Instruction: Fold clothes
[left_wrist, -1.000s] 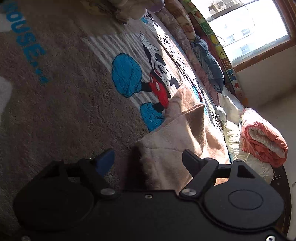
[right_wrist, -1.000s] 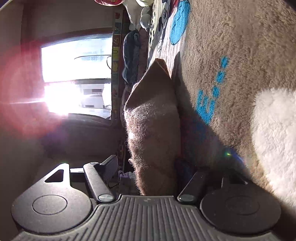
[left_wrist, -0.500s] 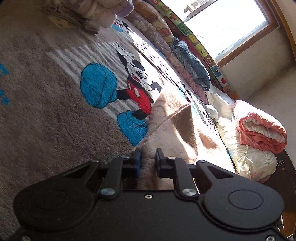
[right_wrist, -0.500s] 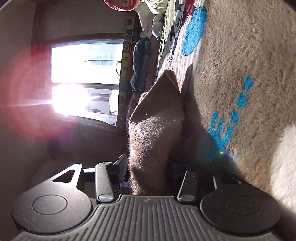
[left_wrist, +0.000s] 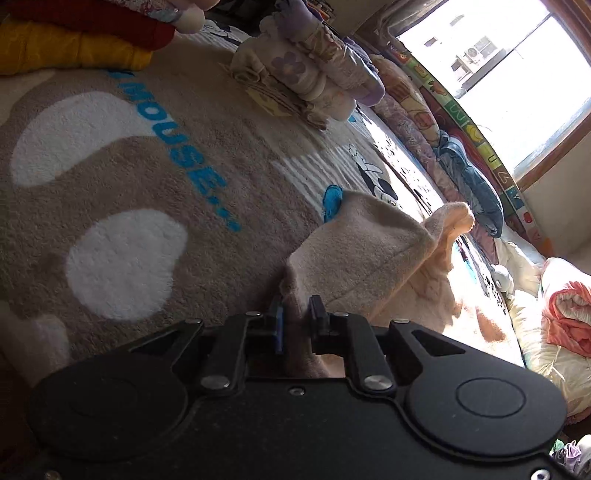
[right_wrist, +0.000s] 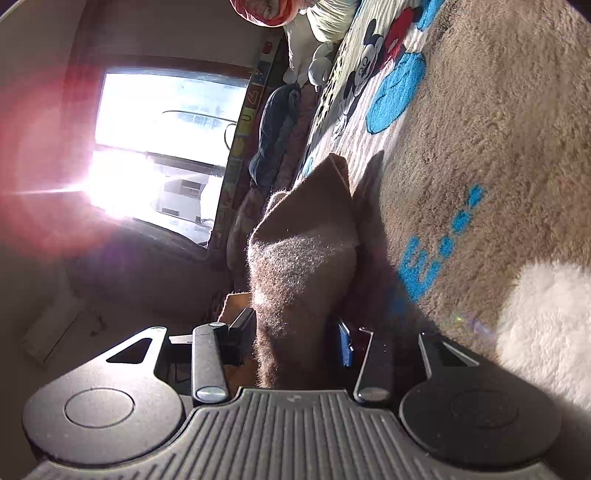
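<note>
My left tongs are pinched tight on an edge of the beige fleece garment, which rises from them and drapes over the cartoon mouse blanket on the bed. My right tongs clamp another fold of the same garment, its fuzz lit from behind. Only the left view shows the stack of folded clothes farther back and the yellow and red bedding behind it. Only the right view catches the sun glare in the window. Both show the orange bundle at the far end
</note>
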